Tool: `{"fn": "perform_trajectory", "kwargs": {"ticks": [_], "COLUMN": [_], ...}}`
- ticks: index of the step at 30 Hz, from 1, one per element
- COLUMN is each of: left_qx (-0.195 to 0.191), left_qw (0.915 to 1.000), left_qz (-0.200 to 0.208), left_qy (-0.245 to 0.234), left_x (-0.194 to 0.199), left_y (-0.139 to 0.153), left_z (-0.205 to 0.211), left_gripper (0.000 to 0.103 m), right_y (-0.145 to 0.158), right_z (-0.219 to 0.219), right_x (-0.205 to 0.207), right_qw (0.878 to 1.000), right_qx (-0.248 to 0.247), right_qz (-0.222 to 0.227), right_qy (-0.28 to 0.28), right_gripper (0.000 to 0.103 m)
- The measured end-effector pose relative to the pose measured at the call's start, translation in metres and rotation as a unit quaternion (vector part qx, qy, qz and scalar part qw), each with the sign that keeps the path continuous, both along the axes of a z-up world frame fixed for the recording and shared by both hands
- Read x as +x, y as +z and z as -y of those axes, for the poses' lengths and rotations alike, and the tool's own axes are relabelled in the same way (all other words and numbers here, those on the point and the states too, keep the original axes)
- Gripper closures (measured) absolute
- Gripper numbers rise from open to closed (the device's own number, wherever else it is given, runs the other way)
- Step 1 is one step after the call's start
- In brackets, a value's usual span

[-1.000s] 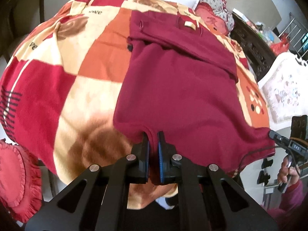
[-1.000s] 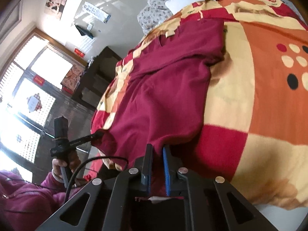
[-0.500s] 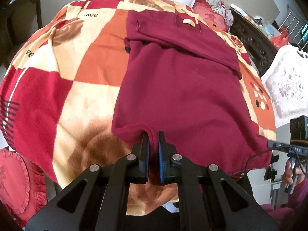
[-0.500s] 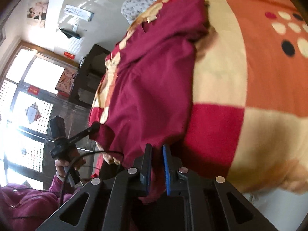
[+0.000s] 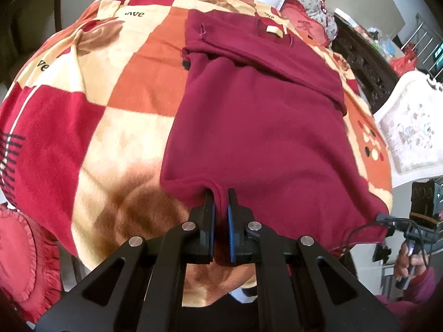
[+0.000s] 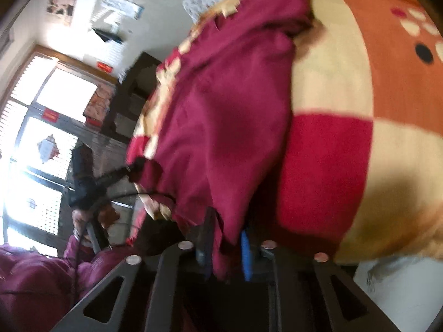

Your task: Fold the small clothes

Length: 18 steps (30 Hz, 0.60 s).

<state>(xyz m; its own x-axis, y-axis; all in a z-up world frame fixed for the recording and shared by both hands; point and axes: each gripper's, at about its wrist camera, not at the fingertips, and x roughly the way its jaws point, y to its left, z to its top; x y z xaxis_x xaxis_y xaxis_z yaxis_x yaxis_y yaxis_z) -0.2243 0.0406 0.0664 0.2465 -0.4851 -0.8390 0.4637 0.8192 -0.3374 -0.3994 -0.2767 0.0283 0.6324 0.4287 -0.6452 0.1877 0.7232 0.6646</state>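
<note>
Maroon garment [image 5: 257,127] spread on the checked blanket [image 5: 91,116], its 6 o'clock hem pinched by the left gripper [image 5: 220,215] and the right gripper [image 6: 225,238], both clenched on cloth.

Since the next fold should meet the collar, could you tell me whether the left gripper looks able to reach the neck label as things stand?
Probably yes. The left gripper is shut on the maroon sweater's near hem, and the neck label lies at the far end with only flat fabric between, so nothing seems to block the way.
</note>
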Motion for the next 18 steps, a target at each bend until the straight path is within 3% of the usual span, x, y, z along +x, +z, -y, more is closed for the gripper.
{"fn": "perform_trajectory", "kwargs": {"ticks": [9,18], "left_qx": [-0.027,-0.060], "left_qw": [0.9988,0.9952], "left_qz": [0.038,0.065], "left_qy": [0.014,0.043], "left_x": [0.045,0.094], "left_y": [0.021,0.047], "left_z": [0.028,0.046], "left_gripper": [0.097,0.097], "right_y": [0.041,0.053], "right_z": [0.039,0.073], "right_x": [0.062,0.109], "right_qw": [0.994,0.990], "right_qx": [-0.056,-0.035], "right_qz": [0.088,0.120], "right_qy": [-0.031,-0.065], "right_gripper": [0.095,0.095]}}
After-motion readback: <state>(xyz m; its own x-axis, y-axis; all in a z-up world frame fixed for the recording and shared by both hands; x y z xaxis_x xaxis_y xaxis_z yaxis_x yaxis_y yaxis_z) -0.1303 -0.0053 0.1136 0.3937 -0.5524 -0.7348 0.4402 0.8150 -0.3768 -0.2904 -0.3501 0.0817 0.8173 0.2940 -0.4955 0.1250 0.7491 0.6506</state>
